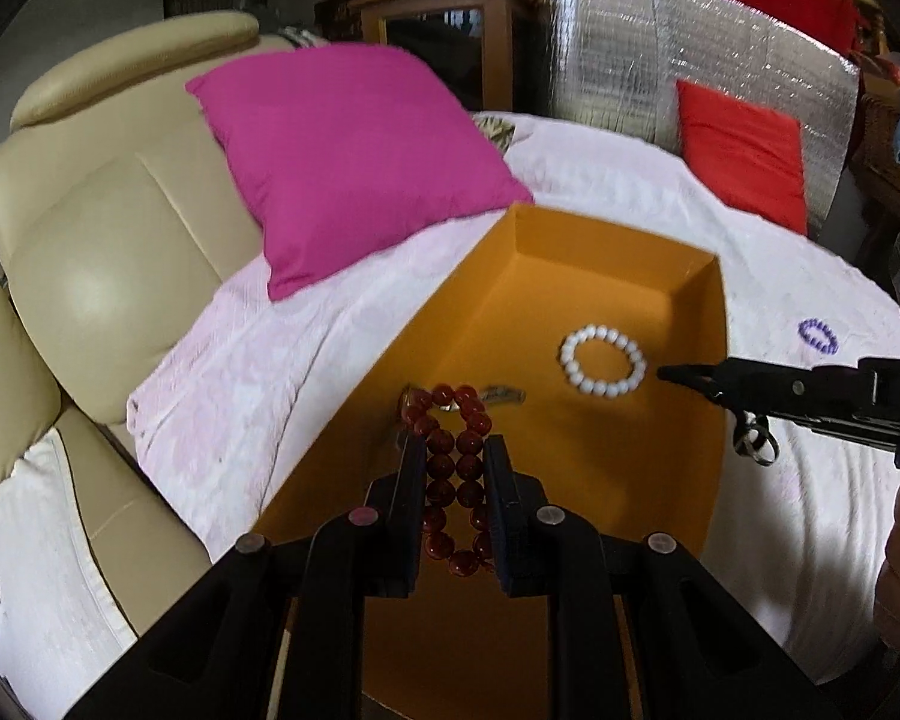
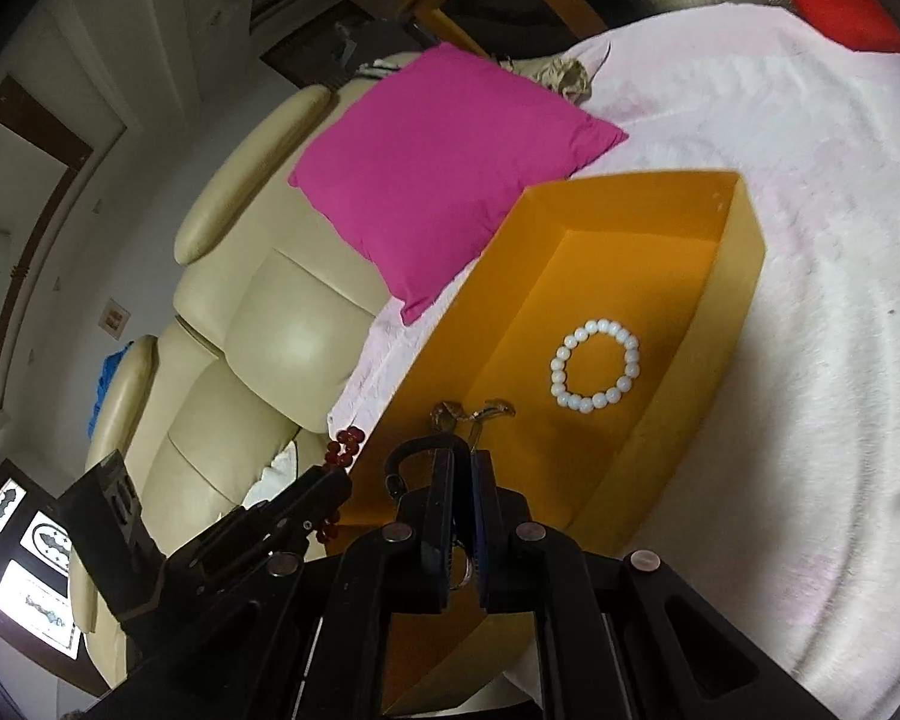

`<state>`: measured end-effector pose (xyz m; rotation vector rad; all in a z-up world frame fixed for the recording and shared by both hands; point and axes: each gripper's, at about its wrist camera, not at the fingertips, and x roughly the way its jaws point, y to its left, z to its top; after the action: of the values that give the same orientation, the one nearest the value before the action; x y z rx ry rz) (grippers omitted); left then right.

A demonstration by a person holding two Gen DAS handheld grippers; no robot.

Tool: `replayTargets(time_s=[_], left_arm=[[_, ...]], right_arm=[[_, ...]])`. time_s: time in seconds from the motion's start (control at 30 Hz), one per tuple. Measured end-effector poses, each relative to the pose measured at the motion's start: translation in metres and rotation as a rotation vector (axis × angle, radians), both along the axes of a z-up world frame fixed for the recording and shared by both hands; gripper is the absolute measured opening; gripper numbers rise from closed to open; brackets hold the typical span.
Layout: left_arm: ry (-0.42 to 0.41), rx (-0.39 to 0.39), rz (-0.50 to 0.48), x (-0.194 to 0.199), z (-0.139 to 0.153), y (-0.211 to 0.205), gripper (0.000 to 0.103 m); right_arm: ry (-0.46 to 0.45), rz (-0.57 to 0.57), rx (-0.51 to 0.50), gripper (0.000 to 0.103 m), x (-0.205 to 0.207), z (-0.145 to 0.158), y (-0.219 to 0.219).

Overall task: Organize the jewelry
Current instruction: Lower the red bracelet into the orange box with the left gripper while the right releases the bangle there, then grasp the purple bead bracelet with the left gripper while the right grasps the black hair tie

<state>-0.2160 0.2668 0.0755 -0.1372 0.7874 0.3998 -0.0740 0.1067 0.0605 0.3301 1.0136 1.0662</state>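
Note:
An orange tray (image 1: 630,252) (image 2: 744,252) lies on a white bed cover. A white bead bracelet (image 1: 603,362) (image 2: 594,365) rests on its floor, with a small metallic piece (image 1: 501,394) (image 2: 492,409) nearby. My left gripper (image 1: 455,450) is shut on a dark red bead bracelet (image 1: 453,468) above the tray's near end; its beads also show in the right wrist view (image 2: 345,447). My right gripper (image 2: 462,462) is shut on a metal ring (image 2: 459,564) with a dark loop; the ring hangs below it in the left wrist view (image 1: 756,450). A purple bracelet (image 1: 818,336) lies on the cover right of the tray.
A magenta pillow (image 1: 354,156) (image 2: 444,174) lies left of the tray, against a beige leather sofa (image 1: 108,228) (image 2: 282,324). A red pillow (image 1: 744,150) leans on a silver foil panel (image 1: 660,60) at the back right.

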Motion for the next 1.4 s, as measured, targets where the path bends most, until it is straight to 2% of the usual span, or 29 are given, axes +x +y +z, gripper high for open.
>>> replayTargets(time_s=[0.03, 0.07, 0.1, 0.17, 0.2, 0.27, 0.43, 0.6, 0.83, 0.93, 1.03, 1.17, 1.4], left_arm=[[0.011, -0.011, 0.007, 0.001, -0.003, 0.002, 0.02], [0.02, -0.016, 0.013, 0.001, -0.006, 0.004, 0.029], [0.023, -0.019, 0.018, 0.0, -0.007, 0.005, 0.042], [0.011, -0.018, 0.03, -0.003, -0.005, 0.007, 0.056], [0.002, -0.016, 0.032, -0.004, -0.003, 0.006, 0.056], [-0.003, -0.008, 0.031, -0.004, 0.002, 0.005, 0.056], [-0.02, 0.026, 0.002, 0.005, 0.015, -0.012, 0.057], [-0.047, 0.042, -0.066, 0.022, 0.028, -0.047, 0.057], [-0.069, 0.078, -0.24, 0.066, 0.047, -0.133, 0.058], [-0.085, 0.06, -0.31, 0.088, 0.051, -0.172, 0.063], [-0.09, 0.032, -0.367, 0.117, 0.045, -0.209, 0.063], [-0.057, 0.023, -0.413, 0.157, 0.027, -0.247, 0.063], [-0.04, -0.004, -0.45, 0.2, 0.001, -0.289, 0.063]], right_arm=[[0.008, -0.01, -0.007, 0.009, 0.002, -0.004, 0.004], [0.019, -0.011, -0.009, 0.01, 0.002, -0.006, 0.005], [0.028, -0.008, -0.006, 0.01, 0.004, -0.008, 0.007], [0.014, -0.027, -0.001, 0.013, 0.006, -0.006, 0.005], [0.012, -0.03, 0.001, 0.02, 0.007, -0.005, 0.004], [0.024, -0.039, 0.021, 0.025, 0.011, -0.002, -0.006], [0.021, -0.12, 0.045, 0.025, 0.023, 0.009, -0.045], [0.01, -0.218, 0.016, 0.025, 0.037, 0.012, -0.103], [0.013, -0.394, 0.011, 0.025, 0.055, 0.018, -0.216], [0.01, -0.476, 0.039, 0.025, 0.059, 0.024, -0.269], [0.013, -0.571, 0.065, 0.025, 0.065, 0.028, -0.319], [0.03, -0.669, 0.079, 0.026, 0.069, 0.027, -0.377], [0.107, -0.787, 0.056, 0.026, 0.082, 0.009, -0.441]])
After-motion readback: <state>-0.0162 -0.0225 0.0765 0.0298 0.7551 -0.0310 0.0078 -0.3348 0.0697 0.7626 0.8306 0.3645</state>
